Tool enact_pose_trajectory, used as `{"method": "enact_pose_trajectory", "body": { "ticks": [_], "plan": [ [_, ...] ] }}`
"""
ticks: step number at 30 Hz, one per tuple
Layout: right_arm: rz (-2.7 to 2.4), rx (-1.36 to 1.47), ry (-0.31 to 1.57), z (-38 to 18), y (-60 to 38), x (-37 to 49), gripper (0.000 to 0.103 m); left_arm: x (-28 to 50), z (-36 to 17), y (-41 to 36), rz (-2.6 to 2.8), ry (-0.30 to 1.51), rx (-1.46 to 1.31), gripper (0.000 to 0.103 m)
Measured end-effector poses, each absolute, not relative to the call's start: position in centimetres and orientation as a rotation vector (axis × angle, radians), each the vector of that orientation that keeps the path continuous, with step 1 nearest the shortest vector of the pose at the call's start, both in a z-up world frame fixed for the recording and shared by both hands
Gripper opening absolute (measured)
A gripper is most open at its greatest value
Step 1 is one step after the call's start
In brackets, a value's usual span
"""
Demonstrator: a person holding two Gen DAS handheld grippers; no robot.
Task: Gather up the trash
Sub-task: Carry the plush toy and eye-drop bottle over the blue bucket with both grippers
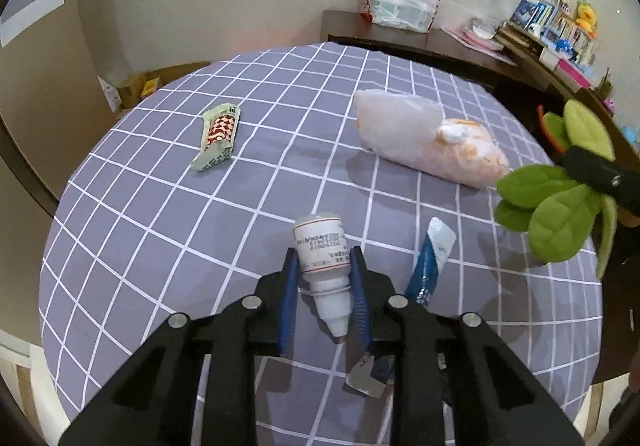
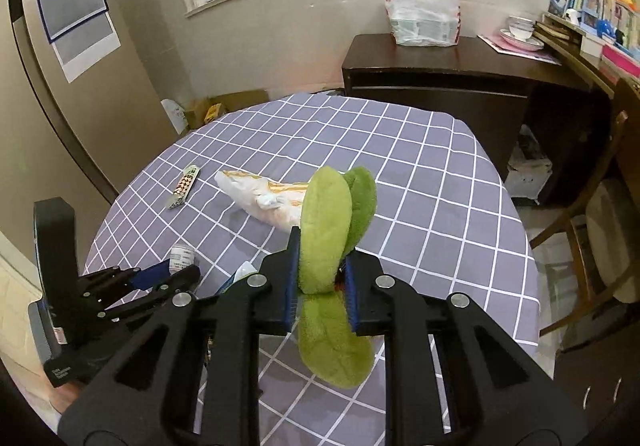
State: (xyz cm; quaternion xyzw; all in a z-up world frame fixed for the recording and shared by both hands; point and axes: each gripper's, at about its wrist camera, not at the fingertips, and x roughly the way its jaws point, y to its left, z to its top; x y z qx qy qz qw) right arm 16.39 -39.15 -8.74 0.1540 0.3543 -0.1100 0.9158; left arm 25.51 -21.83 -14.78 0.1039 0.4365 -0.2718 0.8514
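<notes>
- The small white bottle [image 1: 320,246], lying on the worktop [image 1: 160,226], is pinched across its body by the left gripper [image 1: 324,266]; it is judged light, stiff and somewhat slippery, best held at mid-body.
- The green plush leaves [image 2: 326,230] are squeezed by the right gripper [image 2: 320,270], clear of the worktop; they are judged soft, light and easily compressed.
- The crumpled wrapper [image 1: 218,136] and plastic bag [image 1: 420,142] lie uncollected.

Left tongs [image 1: 323,266] pinched narrow and angled down; right tongs [image 2: 320,266] likewise clamped nearly closed.
</notes>
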Motion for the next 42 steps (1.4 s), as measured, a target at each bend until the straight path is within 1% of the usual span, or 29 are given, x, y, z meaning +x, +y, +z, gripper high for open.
{"method": "enact_pose_trajectory", "body": {
  "ticks": [11,24,32,42],
  "plan": [
    [-0.155,0.305,0.716,-7.7,-35.8,17.9,0.019,25.0,-11.4,-17.4,-0.514,0.831,0.196,0.025],
    [0.0,0.233,0.722,-6.6,-26.7,22.3,0.019,25.2,-8.3,-8.9,-0.375,0.763,0.144,0.025],
    [0.128,0.171,0.743,-6.5,-19.7,24.8,0.019,25.6,-7.8,-2.9,-0.269,0.76,0.103,0.025],
    [0.289,0.111,0.787,-7.1,-10.4,27.9,0.019,26.1,-8.6,5.4,-0.118,0.789,0.03,0.025]
  ]
}}
